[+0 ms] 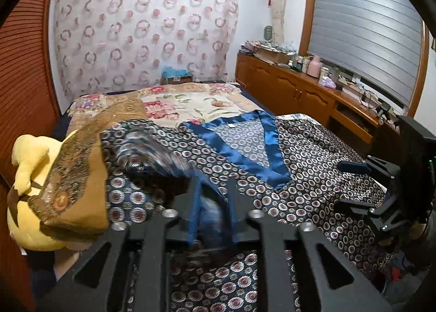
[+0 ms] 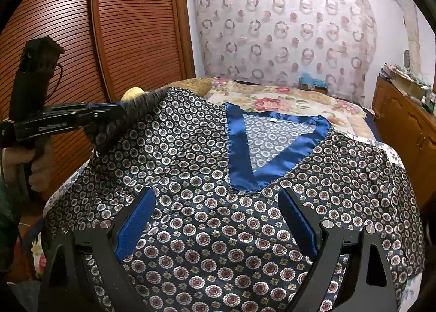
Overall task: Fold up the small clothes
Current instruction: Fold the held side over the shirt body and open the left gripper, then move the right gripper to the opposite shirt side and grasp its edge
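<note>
Patterned shirt [image 2: 207, 230] is spread to the bed's near edge [image 2: 395, 156]. Its sleeve [image 2: 136, 110] is pinched by the left gripper [image 2: 122, 106]; the right gripper [image 2: 218, 225] is held wide apart above it.

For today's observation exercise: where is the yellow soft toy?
In the left wrist view, the yellow soft toy sits far left, beside the brown pillow.

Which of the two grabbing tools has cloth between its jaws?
The left gripper: the patterned top's sleeve is bunched between its jaws, lifted off the bed. The right gripper hangs above the top with jaws wide apart and nothing between them.
</note>
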Action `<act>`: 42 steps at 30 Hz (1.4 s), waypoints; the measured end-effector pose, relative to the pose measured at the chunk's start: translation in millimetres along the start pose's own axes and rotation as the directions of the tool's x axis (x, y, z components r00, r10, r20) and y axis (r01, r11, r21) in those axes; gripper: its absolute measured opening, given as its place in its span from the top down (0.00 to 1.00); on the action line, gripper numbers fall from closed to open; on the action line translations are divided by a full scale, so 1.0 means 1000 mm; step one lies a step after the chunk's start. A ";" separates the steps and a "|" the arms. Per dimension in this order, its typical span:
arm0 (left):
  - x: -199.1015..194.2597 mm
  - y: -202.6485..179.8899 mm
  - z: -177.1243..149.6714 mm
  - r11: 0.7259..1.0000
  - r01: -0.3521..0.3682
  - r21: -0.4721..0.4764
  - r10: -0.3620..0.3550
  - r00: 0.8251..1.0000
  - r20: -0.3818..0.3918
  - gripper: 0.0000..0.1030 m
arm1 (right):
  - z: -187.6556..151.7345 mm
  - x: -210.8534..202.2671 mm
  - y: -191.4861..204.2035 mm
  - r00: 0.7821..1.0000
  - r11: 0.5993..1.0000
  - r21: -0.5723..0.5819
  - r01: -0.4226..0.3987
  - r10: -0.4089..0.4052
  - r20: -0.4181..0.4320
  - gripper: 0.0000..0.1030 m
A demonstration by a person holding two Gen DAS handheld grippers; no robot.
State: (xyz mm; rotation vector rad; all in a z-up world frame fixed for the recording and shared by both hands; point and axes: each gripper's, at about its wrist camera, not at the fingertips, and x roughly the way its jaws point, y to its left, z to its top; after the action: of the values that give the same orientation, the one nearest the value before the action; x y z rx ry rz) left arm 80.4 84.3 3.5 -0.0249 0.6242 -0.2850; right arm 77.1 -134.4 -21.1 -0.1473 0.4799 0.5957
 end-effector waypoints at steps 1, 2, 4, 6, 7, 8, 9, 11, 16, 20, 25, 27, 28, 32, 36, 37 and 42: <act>-0.006 0.003 -0.001 1.000 -0.016 -0.004 0.016 1.000 0.011 0.65 | 0.001 0.001 0.000 1.000 1.000 0.000 0.001 -0.001 -0.001 0.11; -0.009 0.005 0.000 1.000 -0.017 -0.008 0.018 1.000 0.023 0.59 | 0.002 0.002 -0.001 1.000 1.000 -0.001 0.001 -0.001 -0.001 0.11; -0.022 0.014 0.000 0.999 -0.029 -0.030 0.031 0.998 0.049 0.57 | 0.006 0.006 0.000 1.000 1.000 -0.006 0.002 -0.002 -0.001 0.11; -0.028 0.020 -0.001 0.997 -0.064 -0.039 0.066 0.996 0.055 0.47 | 0.011 0.008 0.002 1.000 1.000 -0.015 -0.002 0.002 0.003 0.11; -0.034 0.024 -0.002 0.996 -0.083 -0.039 0.085 0.994 0.063 0.43 | 0.013 0.009 0.003 1.000 1.000 -0.019 -0.006 0.006 0.004 0.11; -0.039 0.028 -0.003 0.995 -0.097 -0.040 0.099 0.992 0.071 0.36 | 0.016 0.012 0.003 1.000 1.000 -0.026 -0.011 0.011 0.004 0.11; -0.041 0.030 -0.003 0.994 -0.105 -0.042 0.108 0.991 0.076 0.31 | 0.018 0.015 0.004 1.000 0.999 -0.030 -0.017 0.017 0.003 0.11; -0.046 0.037 -0.007 0.992 -0.113 -0.058 0.118 0.990 0.079 0.26 | 0.025 0.026 0.005 0.999 0.998 -0.039 -0.042 0.042 -0.002 0.11; -0.046 0.044 -0.017 0.988 -0.137 -0.069 0.141 0.988 0.066 0.23 | 0.041 0.058 0.006 0.996 0.995 -0.057 -0.082 0.080 -0.035 0.11; -0.036 0.043 -0.027 0.987 -0.145 -0.065 0.148 0.988 0.036 0.23 | 0.042 0.066 0.004 0.995 0.994 -0.061 -0.086 0.083 -0.047 0.11; -0.016 0.037 -0.039 0.989 -0.137 -0.064 0.135 0.990 -0.024 0.23 | 0.041 0.062 -0.012 0.995 0.996 -0.039 -0.077 0.075 -0.058 0.11; -0.008 0.033 -0.043 0.988 -0.140 -0.061 0.137 0.990 -0.043 0.23 | 0.038 0.057 -0.020 0.997 0.998 -0.032 -0.058 0.056 -0.062 0.11; -0.002 0.030 -0.046 0.989 -0.136 -0.060 0.133 0.989 -0.057 0.23 | 0.036 0.052 -0.028 0.997 0.998 -0.032 -0.046 0.044 -0.061 0.12; 0.013 0.018 -0.053 0.992 -0.120 -0.050 0.115 0.989 -0.091 0.23 | 0.027 0.027 -0.064 0.998 1.000 -0.015 0.024 -0.024 -0.054 0.13; 0.026 0.000 -0.055 0.995 -0.093 -0.024 0.090 0.989 -0.118 0.23 | 0.011 -0.005 -0.115 0.990 0.992 0.023 0.128 -0.126 -0.058 0.14; 0.029 -0.005 -0.055 0.996 -0.085 -0.014 0.083 0.989 -0.125 0.23 | 0.006 -0.014 -0.132 0.984 0.985 0.035 0.168 -0.165 -0.063 0.15; 0.046 -0.026 -0.052 0.998 -0.057 0.025 0.060 0.985 -0.160 0.23 | -0.020 -0.044 -0.198 0.947 0.945 0.097 0.312 -0.301 -0.114 0.17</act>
State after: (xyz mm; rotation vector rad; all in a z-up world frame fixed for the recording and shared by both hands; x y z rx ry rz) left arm 79.0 50.6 -62.4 0.0365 0.7808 -0.2382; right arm 150.1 -324.8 -18.4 -0.1397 0.5717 0.2552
